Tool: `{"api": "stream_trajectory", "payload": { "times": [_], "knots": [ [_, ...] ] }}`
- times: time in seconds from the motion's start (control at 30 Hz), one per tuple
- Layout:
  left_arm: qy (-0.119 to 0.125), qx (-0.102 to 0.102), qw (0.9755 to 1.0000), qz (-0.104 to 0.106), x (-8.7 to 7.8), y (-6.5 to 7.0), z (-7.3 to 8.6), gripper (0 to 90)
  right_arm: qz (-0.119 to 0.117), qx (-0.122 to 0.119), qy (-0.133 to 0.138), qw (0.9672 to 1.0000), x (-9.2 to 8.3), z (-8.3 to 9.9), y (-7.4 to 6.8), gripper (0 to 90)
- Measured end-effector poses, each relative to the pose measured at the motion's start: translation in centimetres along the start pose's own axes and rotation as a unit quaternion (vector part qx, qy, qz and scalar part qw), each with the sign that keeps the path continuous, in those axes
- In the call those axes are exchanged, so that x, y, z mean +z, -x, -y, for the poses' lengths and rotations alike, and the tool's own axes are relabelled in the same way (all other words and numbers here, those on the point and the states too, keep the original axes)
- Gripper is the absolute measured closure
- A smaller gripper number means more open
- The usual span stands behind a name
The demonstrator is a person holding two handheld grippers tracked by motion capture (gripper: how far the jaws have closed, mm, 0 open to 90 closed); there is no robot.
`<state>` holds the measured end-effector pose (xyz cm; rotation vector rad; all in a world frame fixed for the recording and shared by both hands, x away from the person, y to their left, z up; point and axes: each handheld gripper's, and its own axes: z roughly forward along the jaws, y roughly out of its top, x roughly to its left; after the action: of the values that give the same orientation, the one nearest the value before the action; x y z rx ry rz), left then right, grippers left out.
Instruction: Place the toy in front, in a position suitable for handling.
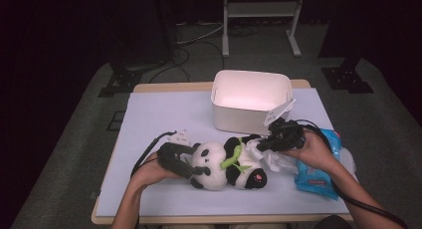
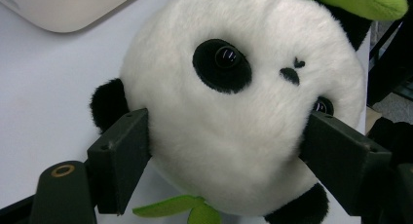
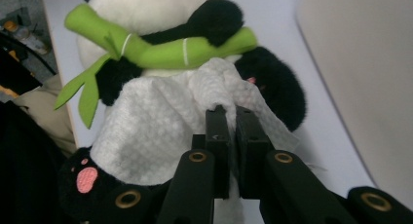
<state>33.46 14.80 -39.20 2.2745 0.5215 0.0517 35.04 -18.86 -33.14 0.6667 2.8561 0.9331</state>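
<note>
Wiping panda plush (image 1: 224, 165), lying beside white bin (image 1: 251, 100) on counter (image 1: 159, 119): left gripper (image 1: 191, 162) clamped on head, right gripper (image 3: 231, 118) pinching wet wipe (image 3: 146, 131). Risks: thin wipe slipping out or snagging on bamboo stalk (image 3: 165, 51); soft head squirming free.

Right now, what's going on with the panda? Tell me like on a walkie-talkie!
Left tool clamped on panda head. Right tool shut on white wipe, pressed on panda belly. White bin behind, wipe pack beside; nothing blocking.
</note>
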Motion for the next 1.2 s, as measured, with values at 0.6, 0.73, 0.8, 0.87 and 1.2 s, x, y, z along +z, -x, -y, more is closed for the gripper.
{"api": "stream_trajectory", "payload": {
  "times": [0.6,0.73,0.8,0.87,1.2],
  "knots": [
    [-0.003,0.001,1.0000,-0.002,0.0,0.0,0.0,18.8,-0.035,0.011,-0.005,0.9993,1.2,2.3,-1.1,85.6],
    [0.000,-0.003,1.0000,-0.001,0.0,-0.1,0.1,18.7,-0.043,0.024,-0.005,0.9988,1.4,3.4,-1.3,85.6],
    [0.000,-0.003,1.0000,-0.001,0.0,-0.1,0.1,18.6,-0.045,0.028,-0.006,0.9985,1.4,3.8,-1.5,85.6],
    [-0.001,-0.002,1.0000,-0.001,0.0,-0.1,0.1,18.6,-0.048,0.026,-0.004,0.9985,1.3,4.0,-1.7,85.6],
    [0.000,-0.004,1.0000,-0.002,0.0,-0.1,0.1,18.6,-0.055,-0.005,0.008,0.9984,0.8,2.3,-2.7,85.6]
  ]
}}
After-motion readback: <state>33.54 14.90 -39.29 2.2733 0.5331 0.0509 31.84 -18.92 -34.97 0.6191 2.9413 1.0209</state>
